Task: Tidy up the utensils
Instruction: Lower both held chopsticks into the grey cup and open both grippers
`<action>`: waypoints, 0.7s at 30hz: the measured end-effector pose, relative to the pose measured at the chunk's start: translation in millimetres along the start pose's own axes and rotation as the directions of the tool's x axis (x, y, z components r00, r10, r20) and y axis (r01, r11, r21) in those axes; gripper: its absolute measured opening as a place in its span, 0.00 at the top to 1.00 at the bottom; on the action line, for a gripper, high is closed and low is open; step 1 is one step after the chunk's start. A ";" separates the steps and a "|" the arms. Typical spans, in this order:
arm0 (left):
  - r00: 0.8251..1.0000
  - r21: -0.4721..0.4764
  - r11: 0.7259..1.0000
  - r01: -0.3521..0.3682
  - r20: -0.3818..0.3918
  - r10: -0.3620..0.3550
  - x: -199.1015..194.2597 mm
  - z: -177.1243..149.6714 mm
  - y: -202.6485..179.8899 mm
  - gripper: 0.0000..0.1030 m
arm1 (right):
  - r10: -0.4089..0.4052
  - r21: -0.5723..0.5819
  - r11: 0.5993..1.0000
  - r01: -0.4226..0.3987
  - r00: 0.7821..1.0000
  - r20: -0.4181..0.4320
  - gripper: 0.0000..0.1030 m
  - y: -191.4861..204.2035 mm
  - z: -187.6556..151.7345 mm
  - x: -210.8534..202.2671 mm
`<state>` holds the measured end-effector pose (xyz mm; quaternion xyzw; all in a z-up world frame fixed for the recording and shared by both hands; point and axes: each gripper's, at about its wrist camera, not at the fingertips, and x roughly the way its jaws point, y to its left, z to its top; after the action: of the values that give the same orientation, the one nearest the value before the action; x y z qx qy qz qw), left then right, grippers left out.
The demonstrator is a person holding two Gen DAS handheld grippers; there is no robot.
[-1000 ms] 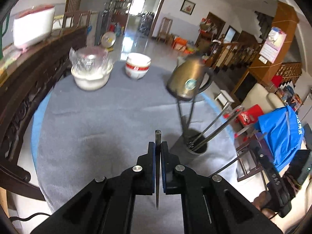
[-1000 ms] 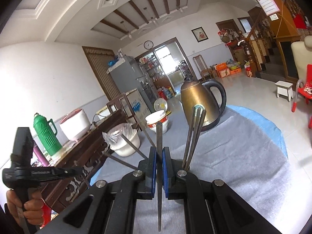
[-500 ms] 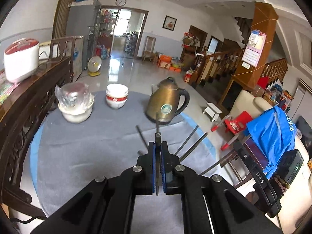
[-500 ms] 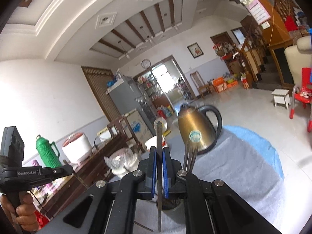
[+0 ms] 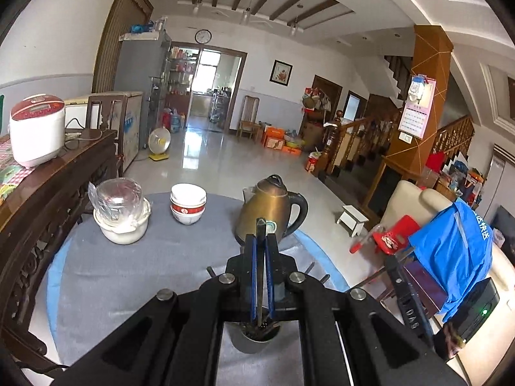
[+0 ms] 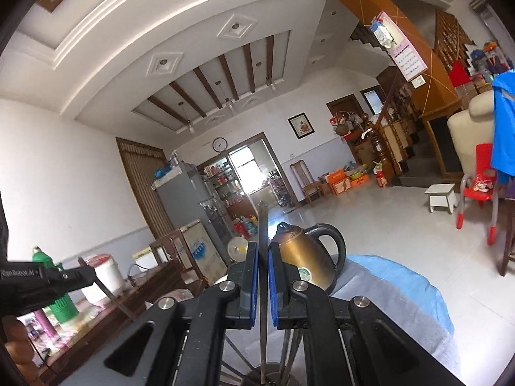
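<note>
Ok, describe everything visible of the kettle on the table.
The kettle is brass-coloured metal with a domed lid and dark knob, a black loop handle on its right in the left wrist view, a pale spout opposite and a round label low on the body. It stands upright on the grey tablecloth, beyond the utensil holder, touching nothing else.

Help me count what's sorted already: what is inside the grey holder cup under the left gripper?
The holder cup shows a few dark utensil ends at its mouth; the left gripper covers most of it, so no count is possible.
</note>
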<state>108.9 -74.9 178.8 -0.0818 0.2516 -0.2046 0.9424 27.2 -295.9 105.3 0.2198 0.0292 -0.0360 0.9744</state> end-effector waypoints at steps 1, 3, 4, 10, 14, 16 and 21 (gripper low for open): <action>1.000 -0.004 1.000 0.005 -0.004 -0.005 5.2 -3.1 -0.2 0.95 | -0.012 -0.016 1.000 0.012 1.000 -0.006 0.94 1.6 -3.5 3.7; 1.000 0.000 1.000 -0.008 -0.013 0.008 16.5 -11.3 -0.4 0.95 | -0.019 -0.038 0.999 0.017 0.999 -0.033 0.94 3.4 -11.6 11.2; 1.000 0.001 1.000 -0.010 -0.028 0.010 21.3 -15.1 -1.5 0.95 | -0.020 -0.046 0.999 0.018 0.998 -0.052 0.94 3.9 -15.3 14.9; 0.991 -0.001 1.000 -0.009 -0.134 0.009 51.1 -38.8 1.8 0.95 | -0.021 -0.050 0.999 0.014 0.989 -0.149 0.94 1.1 -30.5 26.4; 0.989 0.008 1.000 -0.003 -0.147 0.004 51.8 -43.7 0.9 0.95 | -0.011 -0.028 1.000 0.006 0.986 -0.167 0.94 -4.2 -30.4 25.4; 0.989 0.014 1.000 0.006 -0.150 -0.004 50.7 -44.8 -0.8 0.95 | -0.006 -0.023 1.000 0.002 0.984 -0.176 0.94 -4.4 -31.4 25.2; 0.985 0.022 0.999 0.040 -0.170 -0.036 48.8 -47.8 -1.6 0.94 | 0.018 -0.011 1.000 -0.020 0.975 -0.221 0.93 -0.7 -37.3 31.5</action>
<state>122.6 -99.6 116.6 -0.0571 0.3268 -0.2320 0.9144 56.9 -282.2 69.2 0.2165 0.1355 -0.0018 0.9668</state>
